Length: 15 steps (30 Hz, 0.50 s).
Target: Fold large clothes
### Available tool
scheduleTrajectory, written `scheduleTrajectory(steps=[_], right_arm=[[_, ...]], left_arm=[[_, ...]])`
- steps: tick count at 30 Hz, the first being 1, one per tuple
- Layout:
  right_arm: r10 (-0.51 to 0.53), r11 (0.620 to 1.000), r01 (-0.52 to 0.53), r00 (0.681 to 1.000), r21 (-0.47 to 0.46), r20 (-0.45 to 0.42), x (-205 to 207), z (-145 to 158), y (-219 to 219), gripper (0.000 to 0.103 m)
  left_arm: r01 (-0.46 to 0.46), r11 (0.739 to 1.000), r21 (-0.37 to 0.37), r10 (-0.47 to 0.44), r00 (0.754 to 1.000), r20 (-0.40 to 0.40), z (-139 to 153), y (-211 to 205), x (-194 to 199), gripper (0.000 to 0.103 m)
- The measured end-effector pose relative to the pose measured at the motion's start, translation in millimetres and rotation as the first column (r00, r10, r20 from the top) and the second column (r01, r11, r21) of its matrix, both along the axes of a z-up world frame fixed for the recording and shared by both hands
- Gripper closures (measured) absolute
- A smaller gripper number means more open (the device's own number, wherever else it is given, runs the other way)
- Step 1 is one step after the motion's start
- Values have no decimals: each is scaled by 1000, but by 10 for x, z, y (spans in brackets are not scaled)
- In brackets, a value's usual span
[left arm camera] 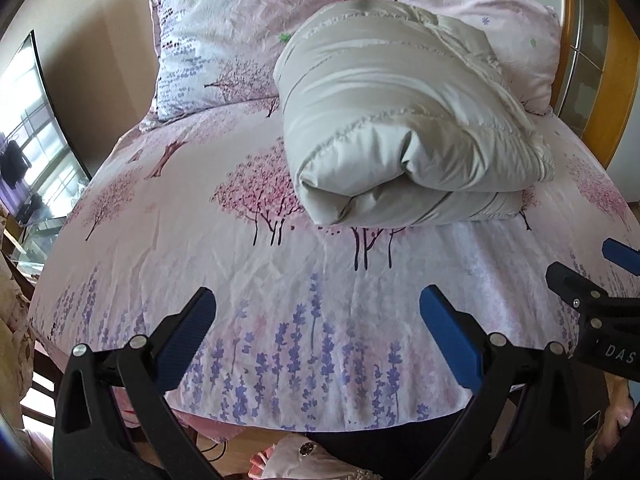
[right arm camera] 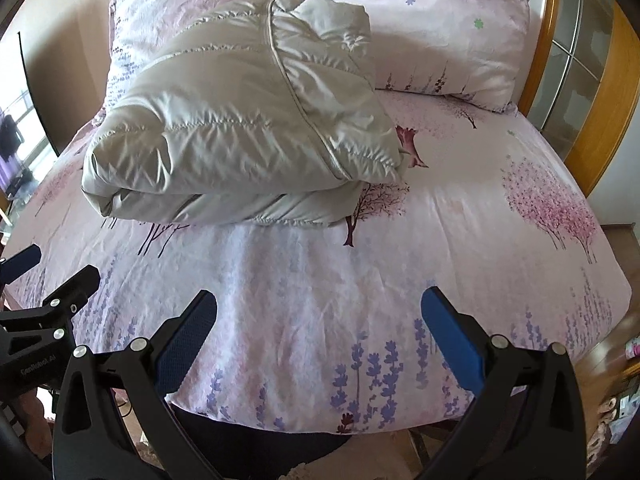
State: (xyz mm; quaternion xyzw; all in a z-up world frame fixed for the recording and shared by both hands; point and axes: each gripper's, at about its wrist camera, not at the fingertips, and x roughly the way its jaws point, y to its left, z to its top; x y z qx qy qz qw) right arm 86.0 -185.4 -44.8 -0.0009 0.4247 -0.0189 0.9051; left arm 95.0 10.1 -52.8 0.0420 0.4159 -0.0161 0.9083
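Observation:
A pale grey quilted puffer jacket (left arm camera: 400,120) lies folded into a thick bundle in the middle of the bed; it also shows in the right wrist view (right arm camera: 240,128). My left gripper (left arm camera: 316,308) is open and empty, held above the bed's near end, well short of the jacket. My right gripper (right arm camera: 320,308) is open and empty too, at the same distance from the bundle. The right gripper shows at the right edge of the left wrist view (left arm camera: 588,268), and the left gripper at the left edge of the right wrist view (right arm camera: 52,272).
The bed has a pink sheet printed with trees and lavender (left arm camera: 200,248). Two pillows (left arm camera: 224,36) (right arm camera: 440,32) stand behind the jacket. A wooden cabinet with glass (right arm camera: 576,60) is at the right, a window (left arm camera: 28,128) at the left. Clutter lies on the floor below the bed's edge (left arm camera: 296,456).

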Motion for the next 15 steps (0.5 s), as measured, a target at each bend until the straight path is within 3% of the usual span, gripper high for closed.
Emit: scheduleTrajectory(steps=[15], right_arm=[[-7, 1000, 6, 1000, -13, -24, 29, -20, -27, 1]], left_arm=[[-13, 1000, 2, 13, 999, -50, -42, -3, 52, 2]])
